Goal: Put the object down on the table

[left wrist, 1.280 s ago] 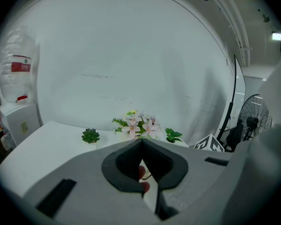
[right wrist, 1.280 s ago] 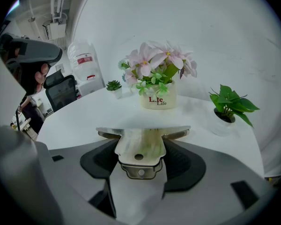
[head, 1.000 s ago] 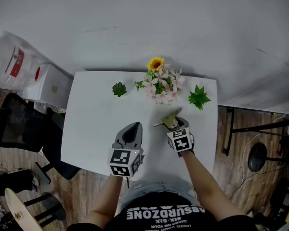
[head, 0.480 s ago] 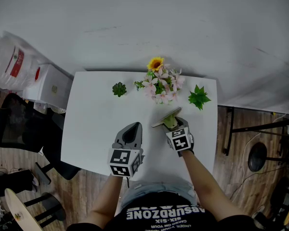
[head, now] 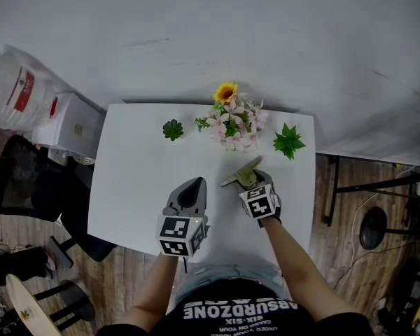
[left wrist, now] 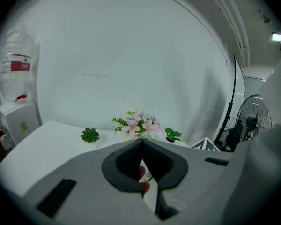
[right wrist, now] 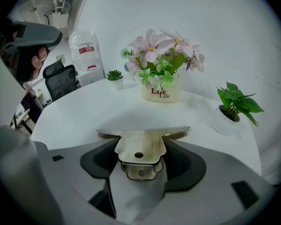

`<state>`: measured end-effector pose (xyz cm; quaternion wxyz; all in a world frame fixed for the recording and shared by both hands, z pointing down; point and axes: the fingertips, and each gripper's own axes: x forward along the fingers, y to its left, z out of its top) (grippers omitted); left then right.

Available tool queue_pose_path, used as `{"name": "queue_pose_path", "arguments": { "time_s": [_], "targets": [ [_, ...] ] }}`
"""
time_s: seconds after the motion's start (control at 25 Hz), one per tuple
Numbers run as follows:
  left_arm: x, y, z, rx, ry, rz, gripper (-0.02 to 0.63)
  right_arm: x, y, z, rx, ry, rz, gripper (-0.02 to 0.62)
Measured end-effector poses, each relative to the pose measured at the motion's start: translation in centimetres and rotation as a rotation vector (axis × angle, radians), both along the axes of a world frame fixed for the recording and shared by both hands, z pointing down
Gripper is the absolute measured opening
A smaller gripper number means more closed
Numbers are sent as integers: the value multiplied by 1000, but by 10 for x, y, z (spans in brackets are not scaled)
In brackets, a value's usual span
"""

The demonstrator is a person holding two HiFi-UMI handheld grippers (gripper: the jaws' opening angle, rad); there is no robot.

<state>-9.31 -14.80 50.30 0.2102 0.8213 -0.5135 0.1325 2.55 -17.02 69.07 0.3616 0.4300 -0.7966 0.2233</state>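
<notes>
The metal tool (right wrist: 139, 151) sits clamped between the right gripper's (right wrist: 140, 145) jaws, its flat blade crosswise just past their tips. It is low over the right half of the table (head: 136, 180); whether it touches the top cannot be told. Against half a second ago, the right gripper (head: 249, 181) and tool (head: 239, 174) have edged slightly left and away from the person. The left gripper (head: 193, 187) has not moved; its jaws are closed tip to tip on nothing (left wrist: 141, 145).

Bare table lies ahead of the tool as far as the flower pot (right wrist: 161, 92), and more to its left. The leafy plant (head: 288, 142) stands near the right edge and the succulent (head: 173, 129) by the far edge; the wall is just behind them.

Only the right gripper view shows the tool's hole, the red print on the pot and a chair (right wrist: 61, 81) beyond the table. The left gripper view alone shows a fan (left wrist: 253, 121) at the right. The head view alone shows the sunflower (head: 226, 92) behind the pot.
</notes>
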Motion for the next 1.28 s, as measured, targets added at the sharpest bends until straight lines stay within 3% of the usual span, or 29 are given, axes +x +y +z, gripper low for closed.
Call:
{"name": "queue_pose_path", "arguments": {
  "time_s": [0.64, 1.28],
  "targets": [
    [1, 3, -8, 9, 20, 7, -3, -6, 5, 0, -93, -6, -41, 314],
    [-1, 8, -23, 41, 43, 1, -3, -11, 7, -70, 46, -82, -30, 313]
  ]
}}
